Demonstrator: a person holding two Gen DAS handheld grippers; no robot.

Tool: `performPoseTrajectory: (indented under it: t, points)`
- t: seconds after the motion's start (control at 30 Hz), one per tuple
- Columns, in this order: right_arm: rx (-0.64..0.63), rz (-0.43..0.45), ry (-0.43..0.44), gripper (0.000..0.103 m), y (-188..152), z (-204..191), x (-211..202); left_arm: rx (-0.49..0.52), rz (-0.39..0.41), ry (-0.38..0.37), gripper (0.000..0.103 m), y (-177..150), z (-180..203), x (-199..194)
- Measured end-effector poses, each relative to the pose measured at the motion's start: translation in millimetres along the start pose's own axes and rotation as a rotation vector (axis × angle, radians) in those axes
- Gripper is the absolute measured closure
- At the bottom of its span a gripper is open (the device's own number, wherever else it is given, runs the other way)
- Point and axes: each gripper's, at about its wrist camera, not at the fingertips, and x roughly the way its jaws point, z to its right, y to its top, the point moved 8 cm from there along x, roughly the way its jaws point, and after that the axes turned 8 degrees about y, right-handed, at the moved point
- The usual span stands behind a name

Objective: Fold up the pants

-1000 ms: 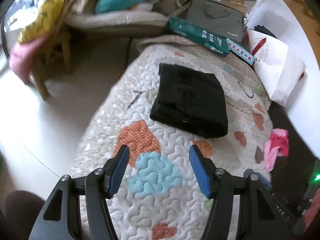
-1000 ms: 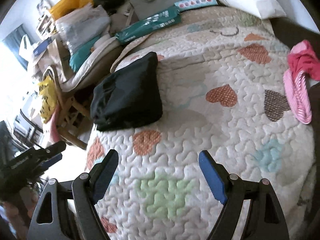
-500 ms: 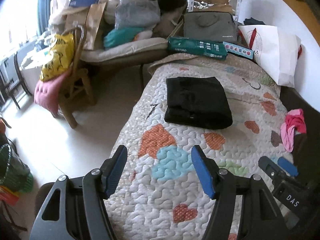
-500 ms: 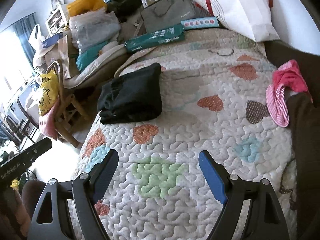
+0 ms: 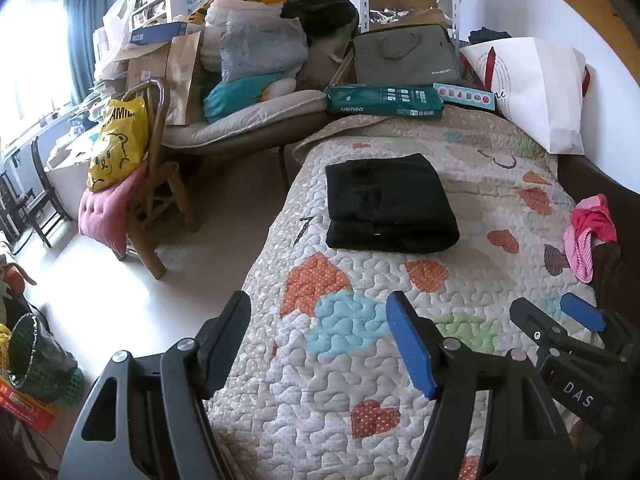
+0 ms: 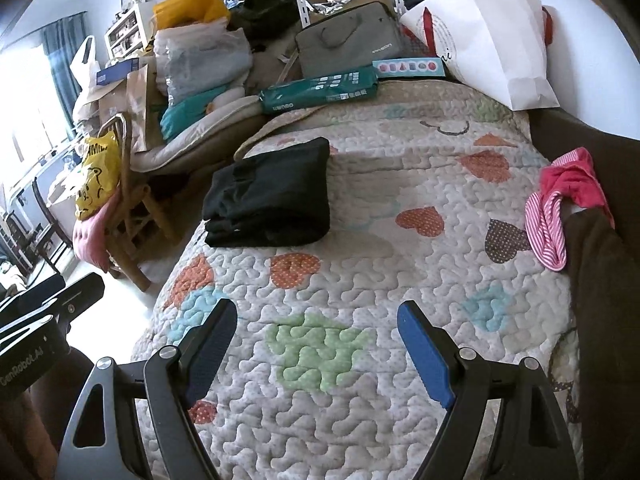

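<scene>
1. Both claws hang spread wide over the near end of the bed, pinching nothing. The left gripper point(image 5: 320, 344) shows a black finger on one side and a blue-padded finger on the other, with the quilt visible in the gap between them.
2. The right gripper point(image 6: 316, 348) is spread just as wide, above a green patch of the quilt point(image 6: 400, 280). Seen from the left wrist camera, the right gripper point(image 5: 556, 316) sits low at the right edge of the view, beside the left one.
3. The pants point(image 5: 390, 204) are black and lie folded into a neat, thick rectangle on the quilt, well beyond both grippers, near the left edge of the bed. In the right wrist view the pants point(image 6: 272, 204) show stacked layers along their near edge.
4. A pink striped cloth point(image 6: 560, 208) lies crumpled at the right side of the bed, well apart from the pants.
5. At the far end of the bed rest a green package point(image 5: 384, 100), a grey laptop bag point(image 5: 408, 56) behind it, and a white paper bag point(image 5: 536, 88) leaning at the right.
6. Left of the bed stands a wooden chair point(image 5: 156, 208) with a pink cushion and a yellow plastic bag point(image 5: 116, 144) on it.
</scene>
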Motion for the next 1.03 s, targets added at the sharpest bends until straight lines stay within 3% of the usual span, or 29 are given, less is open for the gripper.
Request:
performPoseTrajectory:
  t: [0.13,0.2,0.3,0.37,0.57,0.73,1.03]
  points:
    - [-0.004,-0.005,-0.004,0.016,-2,0,2,-0.015,0.035,0.031,0.027,2,-4,-3]
    - [-0.009,-0.005,-0.004,0.016,-2,-2,2,-0.046,0.109,0.058,0.02,8,-12,-13]
    - [-0.014,0.001,-0.003,0.016,-1,-5,1,-0.109,0.248,0.091,0.001,20,-25,-36]
    - [-0.02,0.004,-0.001,0.016,2,-8,0,-0.138,0.294,0.118,0.0,28,-33,-47]
    - [-0.054,0.003,0.015,0.016,12,-25,2,-0.176,0.166,0.133,0.0,29,-43,-31]
    - [-0.072,-0.026,0.02,0.016,13,-34,9,-0.15,0.071,0.072,0.0,15,-34,-12]
    - [-0.04,-0.052,0.023,0.016,8,-29,11,-0.129,0.003,0.032,0.0,5,-24,-2]
